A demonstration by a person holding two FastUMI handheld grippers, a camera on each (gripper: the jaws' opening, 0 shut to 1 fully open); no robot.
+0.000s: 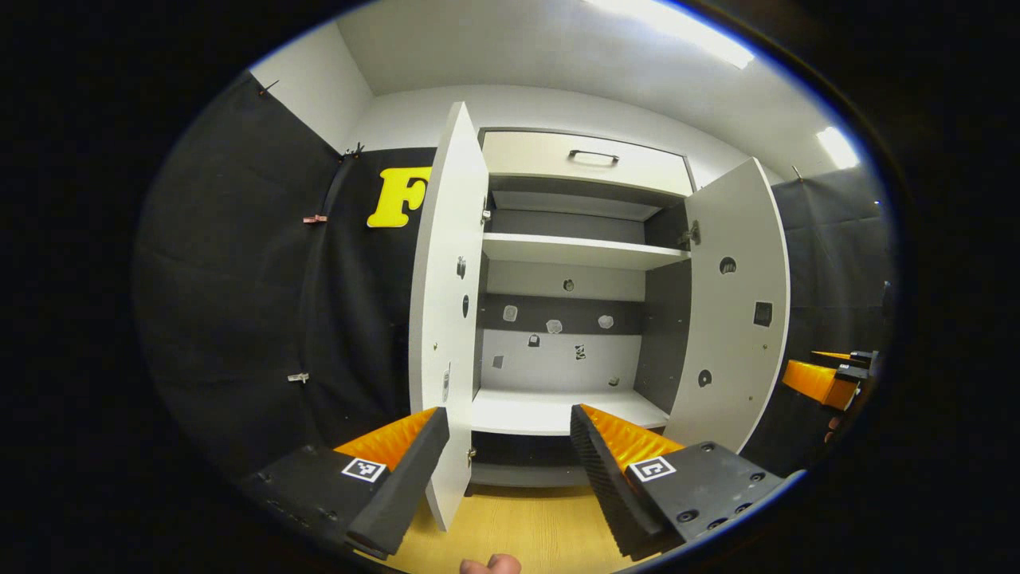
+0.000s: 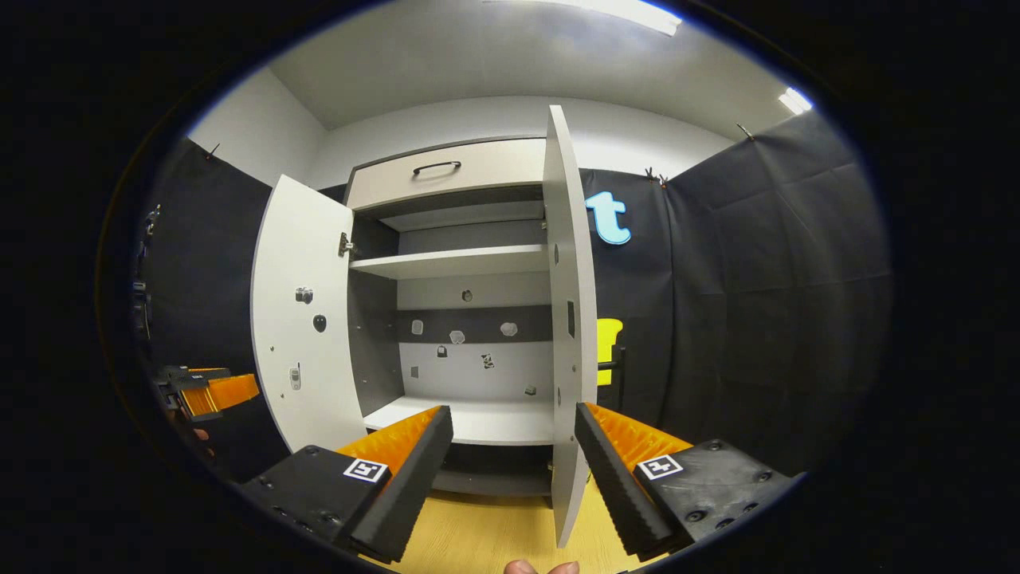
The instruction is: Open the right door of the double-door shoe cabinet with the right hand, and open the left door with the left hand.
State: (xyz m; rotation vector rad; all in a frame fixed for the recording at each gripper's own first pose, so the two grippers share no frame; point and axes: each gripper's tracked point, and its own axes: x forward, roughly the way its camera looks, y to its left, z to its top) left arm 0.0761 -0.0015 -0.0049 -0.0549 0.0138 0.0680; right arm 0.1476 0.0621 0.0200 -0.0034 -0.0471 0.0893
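Both doors look fully open; left gripper (image 1: 510, 454) and right gripper (image 2: 514, 454) fingers spread, empty. Right door (image 2: 567, 319) edge probably close enough to bump.

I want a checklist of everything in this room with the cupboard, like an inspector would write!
Surface: wooden floor, bare where visible.
Job's things: shoe cabinet; left door and right door both swung open; shelves hold nothing; drawer on top closed.
Clutter: small stickers on the cabinet's back panel.
Grippers: left gripper open, holding nothing; right gripper open, holding nothing.
Cables: nothing seen.
Surroundings: black cloth wall, white ceiling with lights.
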